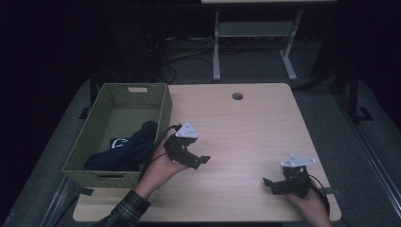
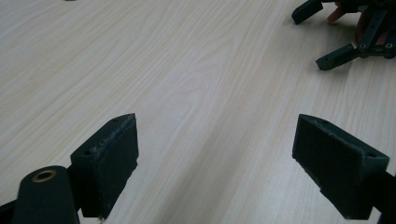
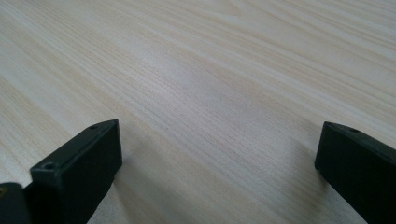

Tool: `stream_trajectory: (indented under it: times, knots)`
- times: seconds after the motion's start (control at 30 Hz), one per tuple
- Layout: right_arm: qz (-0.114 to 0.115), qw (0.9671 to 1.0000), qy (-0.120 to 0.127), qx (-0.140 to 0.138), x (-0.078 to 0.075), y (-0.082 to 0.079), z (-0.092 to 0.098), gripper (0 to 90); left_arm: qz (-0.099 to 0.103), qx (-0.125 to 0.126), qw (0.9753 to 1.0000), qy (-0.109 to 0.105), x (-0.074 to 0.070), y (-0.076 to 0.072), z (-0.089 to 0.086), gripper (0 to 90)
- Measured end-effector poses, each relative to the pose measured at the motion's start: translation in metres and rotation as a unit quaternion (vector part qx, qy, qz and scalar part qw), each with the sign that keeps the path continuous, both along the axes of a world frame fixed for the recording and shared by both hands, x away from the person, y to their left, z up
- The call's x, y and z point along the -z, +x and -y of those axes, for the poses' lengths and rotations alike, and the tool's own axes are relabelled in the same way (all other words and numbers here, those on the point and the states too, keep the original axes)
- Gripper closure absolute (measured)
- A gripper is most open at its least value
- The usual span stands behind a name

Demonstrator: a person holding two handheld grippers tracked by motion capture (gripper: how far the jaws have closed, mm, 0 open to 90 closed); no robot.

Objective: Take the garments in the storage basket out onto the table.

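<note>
The table [image 1: 246,127] has a flat, pale wood-grain top with fine lengthwise streaks and a small round hole [image 1: 237,96] near its far edge. A rectangular basket [image 1: 163,111] of green woven material, with slightly flared walls and a cut-out handle, stands on the table's left portion. Inside it lies a bundle of dark blue cloth [image 1: 127,149], soft and crumpled, with one fold rising against the right wall of the basket.

The left gripper [image 1: 201,161] is black, angular hard plastic, topped by a grey three-cornered plate. Its jaws stand wide apart and grasp nothing. In the left gripper view the two pads [image 2: 112,158] are rectangular blocks with a matte, slightly scuffed face, and bare tabletop lies between them. The gripper sits just right of the basket, near the cloth but not touching it.

The right gripper [image 1: 269,183] is of the same build. Its jaws are also released, spread wide, with nothing between them but wood grain in the right gripper view. It is well apart from the basket, near the table's front right corner.

The left hand [image 1: 163,163] enters from the bottom, in a plaid sleeve [image 1: 125,210], forearm angled up and right, gripper pointing right. The right hand [image 1: 307,201] enters at bottom right, gripper pointing left. Both grippers sit low over the table; contact cannot be determined.
</note>
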State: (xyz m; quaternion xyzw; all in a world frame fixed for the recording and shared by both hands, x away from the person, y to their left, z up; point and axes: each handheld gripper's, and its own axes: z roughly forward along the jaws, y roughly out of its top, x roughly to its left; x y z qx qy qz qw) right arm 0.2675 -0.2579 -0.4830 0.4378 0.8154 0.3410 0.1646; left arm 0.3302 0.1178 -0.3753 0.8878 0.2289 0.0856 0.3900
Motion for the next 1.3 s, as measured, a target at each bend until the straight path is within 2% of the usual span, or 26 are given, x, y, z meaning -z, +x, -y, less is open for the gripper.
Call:
stream_trajectory:
  times: [0.23,0.37,0.53,0.93,1.3]
  knots:
    - [0.000,1.0000,0.000,0.000,0.000,0.000,0.000,0.4,-0.001,-0.004,1.0000,0.001,-0.007,0.000,-0.006,14.1]
    - [0.000,1.0000,0.000,0.000,0.000,0.000,0.000,0.4,-0.008,0.001,0.9999,0.014,-0.010,0.001,-0.008,14.1]
    - [0.000,1.0000,0.000,0.000,0.000,0.000,0.000,0.4,-0.011,0.000,0.9998,0.019,-0.016,0.002,-0.012,14.1]
    - [0.000,1.0000,0.000,0.001,0.000,0.000,0.000,0.4,0.004,-0.014,0.9996,0.023,-0.032,0.003,-0.027,14.1]
    - [-0.001,1.0000,0.000,0.001,0.000,0.000,0.000,0.4,0.008,-0.033,0.9991,0.025,-0.042,0.003,-0.046,14.1]
